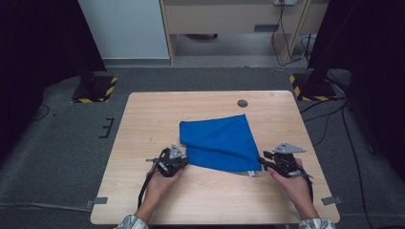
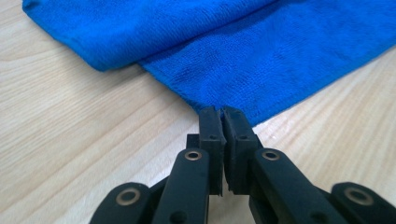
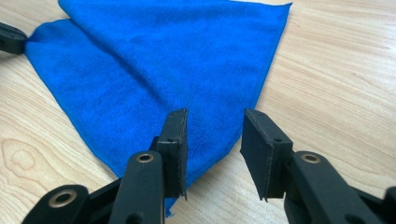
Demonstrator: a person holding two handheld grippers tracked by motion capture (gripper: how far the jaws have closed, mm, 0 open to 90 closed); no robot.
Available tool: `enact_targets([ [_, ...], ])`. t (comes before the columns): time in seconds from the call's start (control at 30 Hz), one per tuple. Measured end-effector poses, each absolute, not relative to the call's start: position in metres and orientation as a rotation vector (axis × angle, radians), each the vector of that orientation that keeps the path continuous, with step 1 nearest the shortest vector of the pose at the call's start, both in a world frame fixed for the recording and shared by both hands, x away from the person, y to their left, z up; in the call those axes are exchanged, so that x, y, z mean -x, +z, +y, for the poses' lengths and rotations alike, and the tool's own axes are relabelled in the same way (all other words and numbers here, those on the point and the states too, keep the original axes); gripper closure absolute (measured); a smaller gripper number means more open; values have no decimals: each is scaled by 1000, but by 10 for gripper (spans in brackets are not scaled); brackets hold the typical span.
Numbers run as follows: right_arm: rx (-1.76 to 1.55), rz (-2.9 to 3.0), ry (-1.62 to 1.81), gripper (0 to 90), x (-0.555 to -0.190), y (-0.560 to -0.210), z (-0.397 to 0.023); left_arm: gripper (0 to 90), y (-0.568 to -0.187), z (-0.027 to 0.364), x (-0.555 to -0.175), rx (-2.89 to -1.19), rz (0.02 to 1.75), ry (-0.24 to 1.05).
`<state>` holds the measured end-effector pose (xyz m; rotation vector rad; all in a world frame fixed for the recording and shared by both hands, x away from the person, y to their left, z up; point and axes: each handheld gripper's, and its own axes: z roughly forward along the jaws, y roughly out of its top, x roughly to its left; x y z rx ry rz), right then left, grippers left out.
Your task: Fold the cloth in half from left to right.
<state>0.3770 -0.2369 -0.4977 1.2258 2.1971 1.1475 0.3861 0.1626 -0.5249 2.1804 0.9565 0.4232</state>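
Left tool [image 2: 219, 112]: jaws pressed together on the near-left corner of the blue cloth [image 2: 261, 51]; the fabric edge is pinched between the pads. In the high view this tool [image 1: 184, 162] sits at the cloth's 8 o'clock corner.

Right tool [image 3: 212, 133]: jaws parted, nothing clamped. The cloth's near-right corner lies between and just under the pads, untouched by the right pad; whether the left pad brushes it I cannot tell. In the high view this tool [image 1: 265, 161] sits at the cloth's 4 o'clock corner.

Blue cloth [image 1: 219, 141]: folded, lying flat at the centre of the tabletop [image 1: 143, 124]; an upper layer overlaps the lower one along the left side. A small white tag [image 1: 251, 173] pokes out at the near-right corner.

Key relation: the cloth's near edge runs from 9 to 3 o'clock between the two tools, left end already gripped, right end straight ahead at 12 o'clock from the right tool. The right hand [image 1: 293, 183] is the nearer one to the free corner.

Judged next need: a closing of the right tool on that corner, so both near corners are held.

Surroundings: grommet hole [image 1: 242, 103] in the tabletop at 12 o'clock from the cloth, well apart.
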Motion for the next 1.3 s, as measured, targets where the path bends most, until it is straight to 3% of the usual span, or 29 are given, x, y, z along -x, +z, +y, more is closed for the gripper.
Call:
enact_targets([
  [0.47,-1183,2302,1087,556,-372,-504,-219,868,-515,190,-364,-2200,983,437],
  [0.93,-1146,2414,966,506,-373,-523,-202,860,-521,189,-365,-2242,979,423],
  [1.07,-1127,2435,954,573,-373,-524,-201,856,-522,188,-367,-2235,978,429],
  [1.1,-1124,2440,958,601,-373,-524,-201,856,-523,188,-367,-2234,977,430],
  [1.13,-1112,2450,970,698,-372,-524,-200,856,-523,188,-368,-2232,978,429],
  [1.3,-1099,2469,999,812,-372,-524,-200,856,-523,189,-370,-2226,983,425],
])
